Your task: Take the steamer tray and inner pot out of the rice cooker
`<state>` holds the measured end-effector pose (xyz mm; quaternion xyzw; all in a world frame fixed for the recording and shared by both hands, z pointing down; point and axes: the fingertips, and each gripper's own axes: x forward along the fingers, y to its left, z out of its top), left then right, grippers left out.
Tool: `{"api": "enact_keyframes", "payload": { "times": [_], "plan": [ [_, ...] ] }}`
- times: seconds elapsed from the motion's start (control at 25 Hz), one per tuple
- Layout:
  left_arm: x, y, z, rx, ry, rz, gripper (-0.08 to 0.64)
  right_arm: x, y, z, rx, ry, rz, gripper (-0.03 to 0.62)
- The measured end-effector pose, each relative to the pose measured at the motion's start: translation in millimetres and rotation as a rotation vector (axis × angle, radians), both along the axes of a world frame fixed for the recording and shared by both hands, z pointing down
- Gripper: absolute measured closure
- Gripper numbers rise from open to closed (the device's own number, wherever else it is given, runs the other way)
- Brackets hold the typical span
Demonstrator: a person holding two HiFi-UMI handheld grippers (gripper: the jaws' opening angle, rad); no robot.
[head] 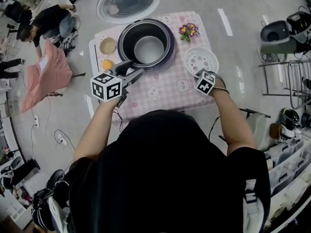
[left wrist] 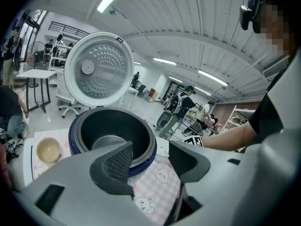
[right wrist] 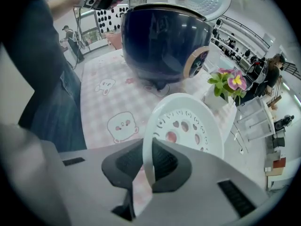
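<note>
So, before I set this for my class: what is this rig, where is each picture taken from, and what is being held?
There is no robot: a person holds a two-jaw gripper in each hand. One picture looks down from a camera on the person's head; the other two come from cameras riding on each gripper. On the pink checked tablecloth stand an open rice cooker with its inner pot inside, a small bowl and a flower pot. The right gripper is shut on the rim of the white steamer tray, beside the cooker. The left gripper is open and empty, pointing at the cooker.
</note>
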<state>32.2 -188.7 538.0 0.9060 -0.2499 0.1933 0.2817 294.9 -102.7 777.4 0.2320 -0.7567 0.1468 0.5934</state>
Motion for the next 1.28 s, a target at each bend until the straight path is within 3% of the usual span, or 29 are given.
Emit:
{"api": "enact_keyframes", "payload": {
  "times": [0.8,1.28],
  "plan": [
    [-16,-4,11,-0.011,-0.012,-0.073,0.308,-11,15,53,-0.037,0.020,-0.036,0.540],
    [-18,0,18,-0.023,-0.006,-0.074,0.308,-15,16,58,-0.065,0.009,-0.018,0.523]
  ]
}}
